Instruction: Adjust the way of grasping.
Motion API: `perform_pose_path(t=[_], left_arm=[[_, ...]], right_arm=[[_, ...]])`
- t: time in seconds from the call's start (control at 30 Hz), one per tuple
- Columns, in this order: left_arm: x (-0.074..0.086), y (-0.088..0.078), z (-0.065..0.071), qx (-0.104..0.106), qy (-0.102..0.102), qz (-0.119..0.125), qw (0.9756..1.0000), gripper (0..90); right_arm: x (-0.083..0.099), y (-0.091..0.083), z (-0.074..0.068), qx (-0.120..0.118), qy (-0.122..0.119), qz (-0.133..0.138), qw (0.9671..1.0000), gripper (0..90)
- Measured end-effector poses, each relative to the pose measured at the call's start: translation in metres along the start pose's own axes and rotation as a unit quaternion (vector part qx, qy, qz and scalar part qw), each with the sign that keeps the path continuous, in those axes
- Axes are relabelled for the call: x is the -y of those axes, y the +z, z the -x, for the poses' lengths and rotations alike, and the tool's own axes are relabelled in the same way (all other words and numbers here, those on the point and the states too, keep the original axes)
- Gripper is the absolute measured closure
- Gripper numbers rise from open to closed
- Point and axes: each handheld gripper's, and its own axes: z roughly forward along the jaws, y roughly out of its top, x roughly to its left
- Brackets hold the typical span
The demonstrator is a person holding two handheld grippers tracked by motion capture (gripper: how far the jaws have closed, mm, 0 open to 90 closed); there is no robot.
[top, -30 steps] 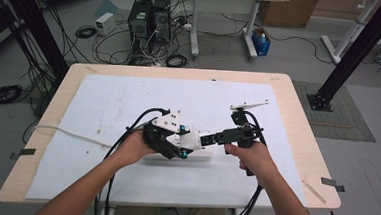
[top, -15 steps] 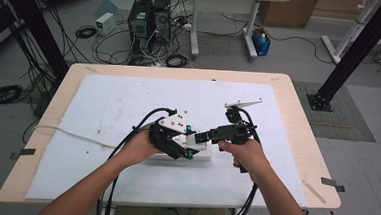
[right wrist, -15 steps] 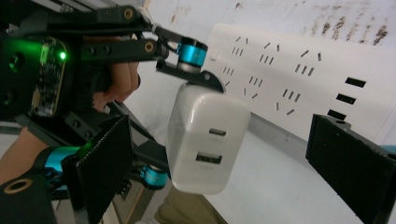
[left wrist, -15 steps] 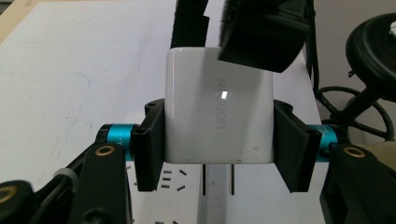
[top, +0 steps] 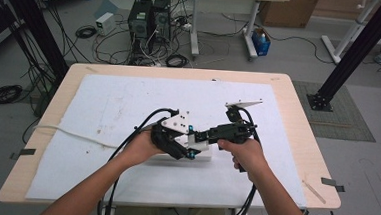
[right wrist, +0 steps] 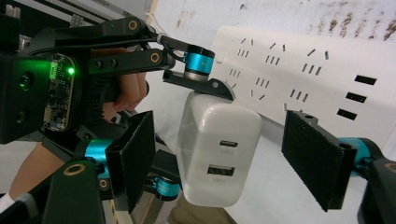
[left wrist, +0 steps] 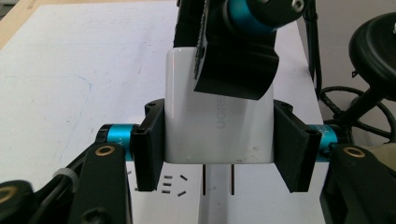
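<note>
Two grippers are met over the power strip (top: pixel 203 156) near the table's front edge. The white charger (left wrist: pixel 218 116) is clenched by the left gripper (left wrist: pixel 218 149), prongs down above the strip; right gripper (right wrist: pixel 229 154) jaws have just been closing around it, pads not yet touching, so a handover or joint push-in is likely

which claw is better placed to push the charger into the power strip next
Left, probably. The left claw is already shut on the white plastic USB charger block, its prongs pointing down at the white power strip. The right claw has just been closing, but its pads stand clear of the charger's sides.
</note>
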Motion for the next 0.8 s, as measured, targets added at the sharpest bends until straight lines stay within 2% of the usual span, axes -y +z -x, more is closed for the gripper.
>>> perform_pose_path(t=[0.23,0.47,0.6,0.8], left_arm=[[-0.0007,0.0007,0.0004,-0.002,0.001,0.005,1.0000,42.5],[-0.0007,0.0004,0.0003,-0.005,0.002,0.003,1.0000,42.5],[-0.0012,0.0016,0.0014,-0.008,0.004,0.006,0.9999,42.5],[-0.0022,0.0028,0.0023,-0.008,0.006,0.008,0.9999,42.5]], right_arm=[[-0.0004,0.0028,0.0004,-0.002,0.006,-0.011,0.9999,34.1],[-0.0007,0.0038,0.0024,-0.015,0.014,-0.008,0.9997,40.4],[-0.0002,0.0036,0.0047,-0.026,0.033,-0.014,0.9990,42.9],[0.0006,0.0049,0.0070,-0.039,0.037,-0.019,0.9984,46.2]])
